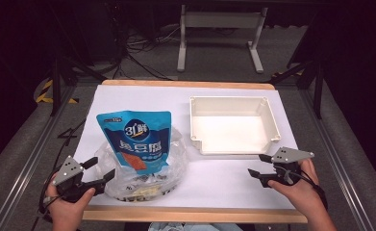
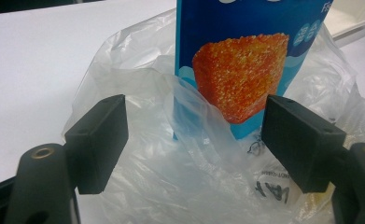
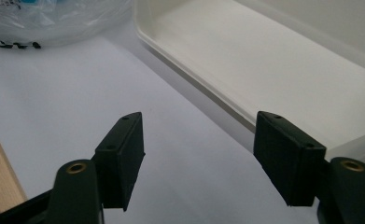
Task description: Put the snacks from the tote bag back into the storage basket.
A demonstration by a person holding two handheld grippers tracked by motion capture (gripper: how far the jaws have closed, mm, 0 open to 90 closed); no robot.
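Observation:
A blue snack pouch [image 1: 135, 139] with an orange picture lies partly inside a crumpled clear plastic bag [image 1: 173, 166] on the white table sheet. My left gripper [image 1: 103, 169] is open at the bag's left edge; in the left gripper view its jaws stand wide apart around the clear plastic bag [image 2: 189, 154], with the blue pouch [image 2: 245, 65] just beyond. My right gripper [image 1: 259, 165] is open over bare sheet, just below the front right corner of a white plastic bin [image 1: 233, 144]. The right gripper view shows the white bin [image 3: 264, 60] ahead and nothing between the jaws.
The white sheet [image 1: 214, 183] covers a wooden tabletop whose edge [image 1: 195, 215] runs along the front. Behind the table stands a white metal frame [image 1: 219, 29] on a grey floor, with cables [image 1: 137, 53] nearby.

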